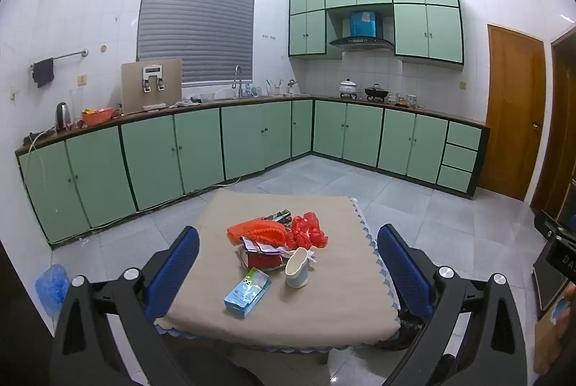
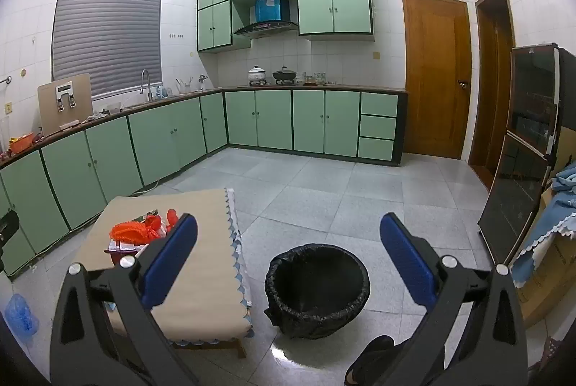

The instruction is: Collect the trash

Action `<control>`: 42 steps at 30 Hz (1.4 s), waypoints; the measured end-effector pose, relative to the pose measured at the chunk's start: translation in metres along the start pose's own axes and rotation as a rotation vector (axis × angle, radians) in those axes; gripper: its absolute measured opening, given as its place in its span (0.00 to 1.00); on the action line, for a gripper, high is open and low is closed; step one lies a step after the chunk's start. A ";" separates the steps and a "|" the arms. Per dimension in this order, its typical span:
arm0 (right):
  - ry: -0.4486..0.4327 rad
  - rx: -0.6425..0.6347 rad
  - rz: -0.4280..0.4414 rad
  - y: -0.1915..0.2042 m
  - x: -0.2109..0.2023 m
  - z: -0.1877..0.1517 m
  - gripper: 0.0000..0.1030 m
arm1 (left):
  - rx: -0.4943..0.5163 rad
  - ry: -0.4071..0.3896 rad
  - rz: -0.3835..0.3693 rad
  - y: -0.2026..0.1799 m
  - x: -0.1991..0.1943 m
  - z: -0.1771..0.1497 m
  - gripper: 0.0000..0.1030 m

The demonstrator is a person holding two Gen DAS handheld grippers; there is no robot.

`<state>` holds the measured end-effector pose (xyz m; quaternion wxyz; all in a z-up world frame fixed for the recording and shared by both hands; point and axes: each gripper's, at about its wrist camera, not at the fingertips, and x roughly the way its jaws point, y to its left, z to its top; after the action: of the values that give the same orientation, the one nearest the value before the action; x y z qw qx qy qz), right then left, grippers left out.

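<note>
My left gripper (image 1: 288,263) sits nearest in the left wrist view, jaws spread wide with nothing between the blue pads, hovering short of the near edge of the low table (image 1: 334,314) and tipped a little downward. From the table's left side going right, the trash reads as follows: a light blue carton (image 1: 247,292) lies flat toward the near edge, apart from the rest; behind it, around the middle, a red box (image 1: 262,259) with a printed wrapper (image 1: 257,246) draped on it sits under an orange mesh bundle (image 1: 257,230); a crushed white cup (image 1: 297,266) stands just right of the carton, touching the pile; a knotted red plastic bag (image 1: 306,232) lies behind the cup, and a dark printed packet (image 1: 278,215) peeks out toward the far edge. My right gripper (image 2: 288,263) is equally wide and empty, held over the floor, and its view shows the bin lined with a black bag (image 2: 317,292) standing on the tiles just off the table's right edge. I judge collecting has not begun. I would start with the carton, since it lies clear of the heap: come in lower along its long axis, close across the narrow width, and lift without dragging the cloth. The cup looks soft, so I would pinch it lightly near the rim, then carry each piece over the bin mouth before letting go
</note>
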<state>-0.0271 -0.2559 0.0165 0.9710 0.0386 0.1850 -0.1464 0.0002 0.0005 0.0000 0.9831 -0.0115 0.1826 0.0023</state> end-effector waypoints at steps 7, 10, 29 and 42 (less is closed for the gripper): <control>-0.001 0.001 0.001 0.001 0.000 0.000 0.95 | 0.014 -0.006 0.011 -0.005 -0.003 0.000 0.94; -0.003 0.000 0.001 0.001 0.000 0.000 0.95 | 0.011 -0.002 0.010 -0.002 -0.001 -0.001 0.94; 0.001 -0.002 0.004 -0.003 0.001 -0.005 0.95 | -0.003 0.017 -0.002 0.004 0.003 0.001 0.94; 0.003 -0.002 0.003 -0.002 0.001 -0.004 0.95 | -0.002 0.018 -0.001 0.005 0.003 0.000 0.94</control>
<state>-0.0282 -0.2575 0.0121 0.9710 0.0380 0.1866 -0.1444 0.0033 0.0060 -0.0016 0.9814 -0.0128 0.1914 0.0017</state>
